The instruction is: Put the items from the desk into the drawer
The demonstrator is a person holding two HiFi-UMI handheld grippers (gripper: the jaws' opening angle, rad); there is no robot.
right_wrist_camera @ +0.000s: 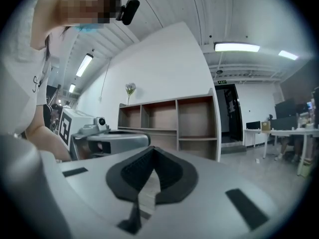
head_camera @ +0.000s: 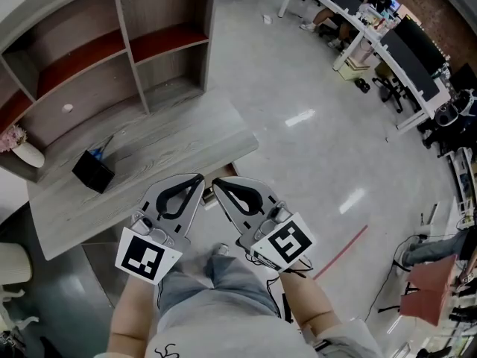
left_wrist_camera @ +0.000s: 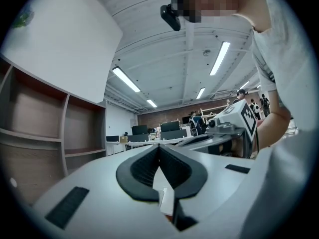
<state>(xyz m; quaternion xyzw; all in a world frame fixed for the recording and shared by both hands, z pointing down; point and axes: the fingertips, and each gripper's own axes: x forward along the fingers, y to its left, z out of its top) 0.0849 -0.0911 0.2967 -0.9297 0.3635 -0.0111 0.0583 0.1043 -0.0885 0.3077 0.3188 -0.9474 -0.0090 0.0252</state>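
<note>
While both tools are held in front of the lap, head view, desk: the grey wood-grain desk top (head_camera: 171,144) carries a black square pen holder (head_camera: 93,171) with blue pens (head_camera: 99,152) near its left part, so this item is on the desk and not in a drawer.
Head view, drawer: I cannot make it out for certain; only a brown sliver shows under the desk's near edge.
Head view, tools: the left gripper (head_camera: 195,179) and the right gripper (head_camera: 220,183) lie side by side with their tips near the desk edge, well apart from the holder. This looks like a waiting pose, not a reach.
Head view, backdrop: a grey and brown open shelf unit (head_camera: 112,51) and a white vase of pink flowers (head_camera: 28,154).
Left gripper view: the left gripper's black ribbed pads meet at the tip (left_wrist_camera: 159,151) with nothing between them. It tilts up toward the ceiling lights.
Right gripper view: the right gripper's pads are likewise pressed together and empty (right_wrist_camera: 152,153).
Writing: there is none I can read. The cubes show only black-and-white square markers (head_camera: 287,242).
</note>
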